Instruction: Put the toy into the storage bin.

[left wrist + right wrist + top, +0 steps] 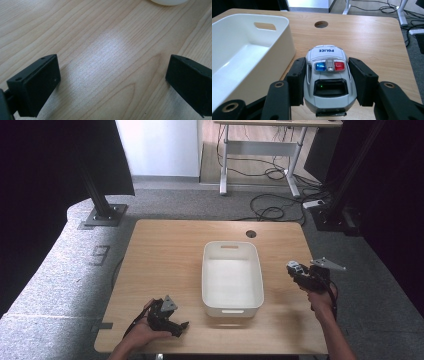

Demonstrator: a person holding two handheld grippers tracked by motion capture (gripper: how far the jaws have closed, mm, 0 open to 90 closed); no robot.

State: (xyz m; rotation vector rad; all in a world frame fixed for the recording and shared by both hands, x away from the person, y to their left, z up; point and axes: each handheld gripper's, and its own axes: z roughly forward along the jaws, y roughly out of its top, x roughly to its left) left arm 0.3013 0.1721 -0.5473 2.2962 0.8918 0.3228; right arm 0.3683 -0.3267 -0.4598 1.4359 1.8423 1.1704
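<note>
The white bin sits near the middle of the wooden table and serves as the reference for all positions below. It is oblong, with a slot handle cut into each short end, and its interior is bare white.

Right gripper: located to the right of the bin, just off its long right wall, held above the table surface by the person's right hand. In the right gripper view its jaws are clamped on the flanks of a toy police car, one pad against each side. The car is white with a blue and a red roof light and the word POLICE across its hood (lettering reads upside down from the camera). The car's nose points away from the gripper toward the far table edge, where a round cable hole lies beyond the bin's far right corner. The car is beside the bin, outside it.

Left gripper: located to the near left of the bin, by the near table edge, resting low under the person's left hand. In the left gripper view its jaws stand wide apart over bare wood grain, nothing between them. A sliver of the bin's rim appears at the top edge.
</note>
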